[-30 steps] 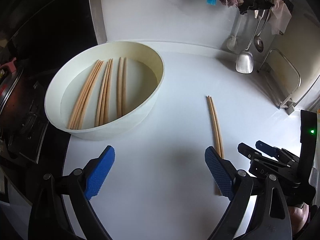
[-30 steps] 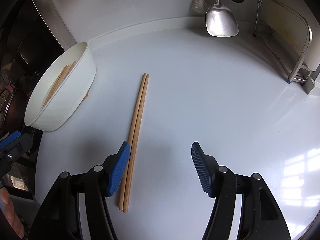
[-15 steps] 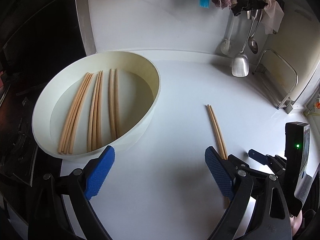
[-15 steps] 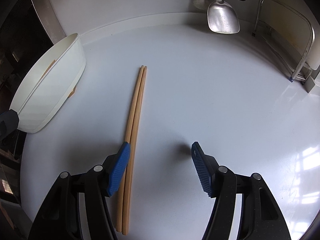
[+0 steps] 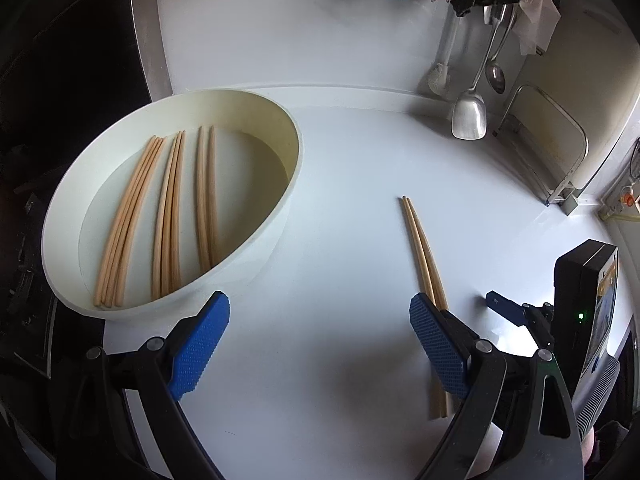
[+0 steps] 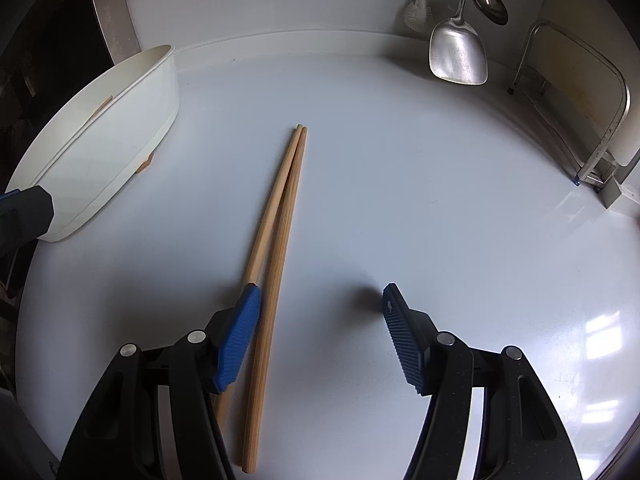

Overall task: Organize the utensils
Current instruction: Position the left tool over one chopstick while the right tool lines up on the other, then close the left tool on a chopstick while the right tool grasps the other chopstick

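Here, two hand-held grippers hover over a white countertop (image 6: 400, 184) bearing one loose pair of chopsticks (image 6: 280, 216).

The right gripper (image 6: 320, 320) points steeply down with its blue-padded jaws spread partway and empty; its left finger (image 6: 238, 336) overlaps one stick of the pair, and whether pad and wood touch cannot be told, while the other stick lies just inside the gap. The left gripper (image 5: 320, 344) likewise stands wide apart and holds nothing, its left fingertip near the rim of a white oval basin (image 5: 248, 268). Inside the basin, three bundles of chopsticks (image 5: 172, 216) lie side by side, roughly parallel. The loose pair lies to the right of the basin, apart from it, tips converging toward the back wall. A metal spatula (image 6: 458, 54) and a ladle (image 6: 490, 2) hang at the rear.
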